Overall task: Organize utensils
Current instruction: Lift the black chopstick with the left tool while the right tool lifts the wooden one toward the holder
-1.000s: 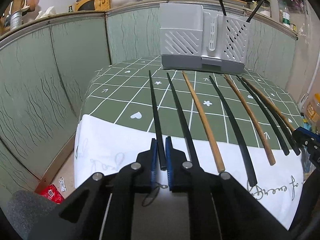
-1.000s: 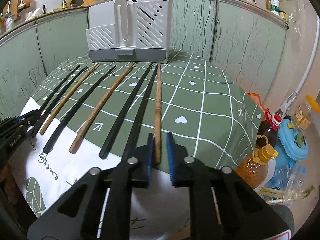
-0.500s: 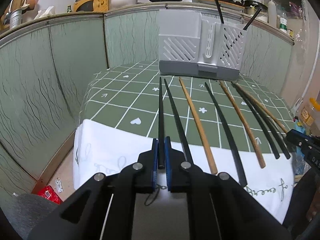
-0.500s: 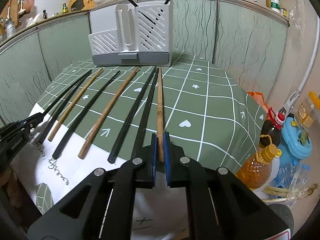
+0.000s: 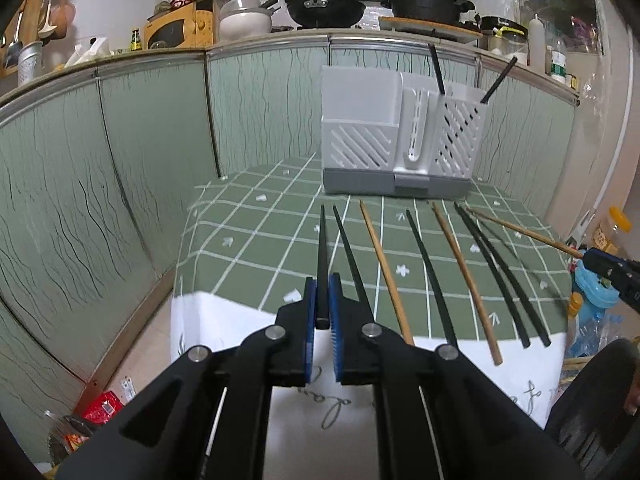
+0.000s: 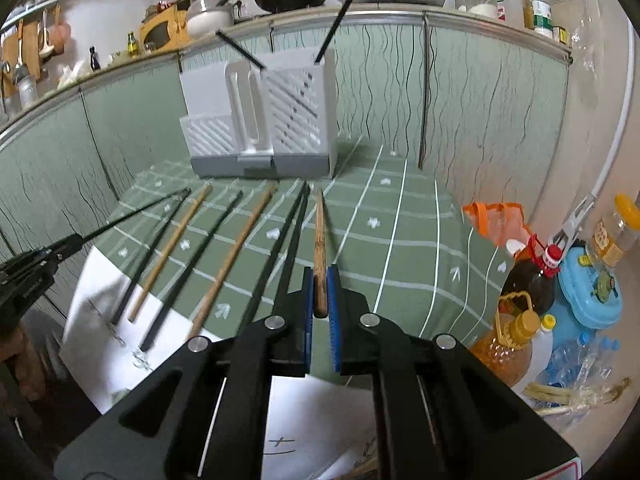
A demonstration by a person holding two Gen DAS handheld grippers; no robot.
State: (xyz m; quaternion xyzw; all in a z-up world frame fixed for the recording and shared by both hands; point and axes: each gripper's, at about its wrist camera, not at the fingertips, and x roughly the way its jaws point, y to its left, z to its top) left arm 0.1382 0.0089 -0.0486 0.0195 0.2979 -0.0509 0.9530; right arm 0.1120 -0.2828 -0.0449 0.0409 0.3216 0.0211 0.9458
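My left gripper (image 5: 320, 312) is shut on the near end of a black chopstick (image 5: 322, 248), held off the table and pointing at the white and grey utensil holder (image 5: 400, 140). My right gripper (image 6: 320, 300) is shut on a wooden chopstick (image 6: 319, 236), also raised. Each view shows the other gripper at its edge: the right gripper (image 5: 592, 258) and the left gripper (image 6: 68, 244). Several black and wooden chopsticks (image 5: 432, 276) lie side by side on the green checked tablecloth (image 5: 248, 240). Two black chopsticks (image 5: 436, 68) stand in the holder's right compartment.
Green panelled walls close the table in at the back and left, under a counter with pots. Oil bottles (image 6: 516, 344) and a blue container (image 6: 588, 292) stand beside the table's right edge. A red packet (image 5: 102, 406) lies on the floor at the left.
Both grippers have risen with their chopsticks, whose near ends have come up off the cloth. The rest of the row has not moved.
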